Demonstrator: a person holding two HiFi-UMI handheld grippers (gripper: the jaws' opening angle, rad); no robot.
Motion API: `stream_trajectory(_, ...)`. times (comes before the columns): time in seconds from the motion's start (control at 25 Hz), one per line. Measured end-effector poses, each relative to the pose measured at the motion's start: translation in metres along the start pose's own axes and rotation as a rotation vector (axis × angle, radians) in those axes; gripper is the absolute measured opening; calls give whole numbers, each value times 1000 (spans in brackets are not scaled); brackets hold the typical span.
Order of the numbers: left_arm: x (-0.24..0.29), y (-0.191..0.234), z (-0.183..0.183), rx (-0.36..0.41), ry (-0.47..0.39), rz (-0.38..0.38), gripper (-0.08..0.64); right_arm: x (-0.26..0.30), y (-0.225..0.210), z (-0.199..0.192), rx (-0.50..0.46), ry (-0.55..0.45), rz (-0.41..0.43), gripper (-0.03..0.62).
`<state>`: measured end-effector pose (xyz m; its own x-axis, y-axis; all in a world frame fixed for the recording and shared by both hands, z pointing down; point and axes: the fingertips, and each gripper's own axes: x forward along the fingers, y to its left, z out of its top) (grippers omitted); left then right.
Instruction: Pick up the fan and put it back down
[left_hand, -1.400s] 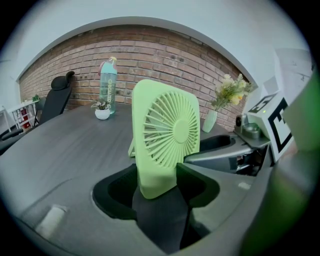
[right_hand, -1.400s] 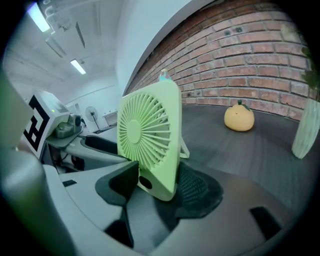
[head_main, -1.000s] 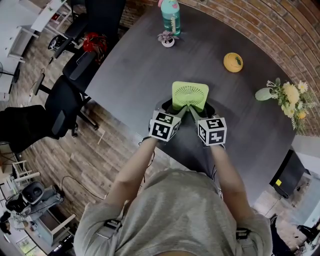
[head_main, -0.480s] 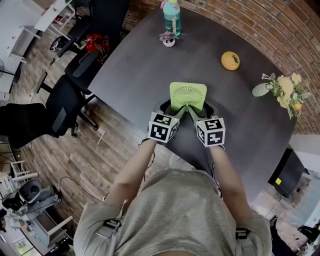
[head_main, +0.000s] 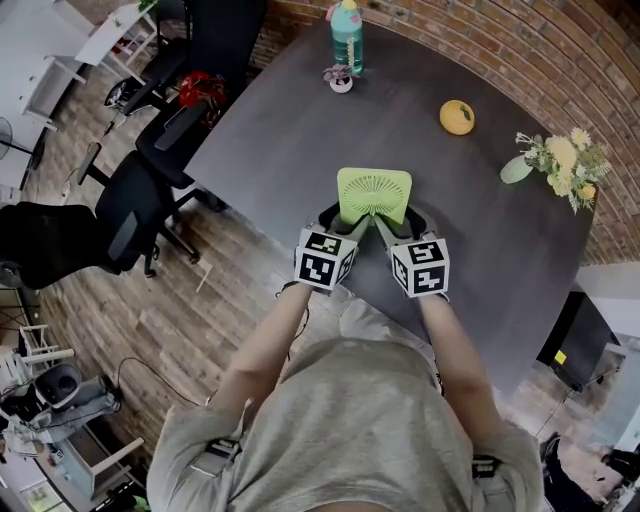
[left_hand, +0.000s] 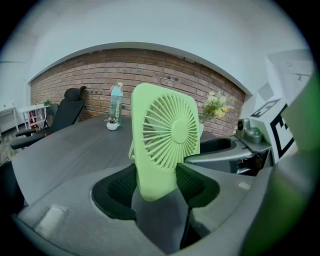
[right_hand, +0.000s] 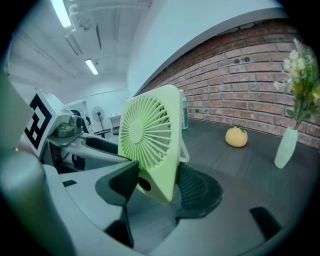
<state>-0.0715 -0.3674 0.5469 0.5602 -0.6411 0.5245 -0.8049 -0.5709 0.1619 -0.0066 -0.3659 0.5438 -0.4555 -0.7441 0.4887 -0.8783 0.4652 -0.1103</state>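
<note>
Left gripper (left_hand: 157, 184) and right gripper (right_hand: 156, 186) each clamp a lower corner of the green square fan (head_main: 375, 194), upright over the dark table (head_main: 300, 130). The jaws hide its base; table contact indeterminate.

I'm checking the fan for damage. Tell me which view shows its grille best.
Left gripper view: the fan fills the middle, grille nearly face-on. The right gripper view shows it angled; the head view shows it small, from above.
</note>
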Motion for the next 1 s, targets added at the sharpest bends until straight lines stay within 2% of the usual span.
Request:
stream_trajectory(0.52, -48, -29, -15, 48, -24, -19, 249, -48, 34, -13, 4, -46, -33, 242)
stream_trajectory(1.0, -66, -69, -29, 86, -33, -53, 249, -93, 39, -33, 17, -70, -79, 242)
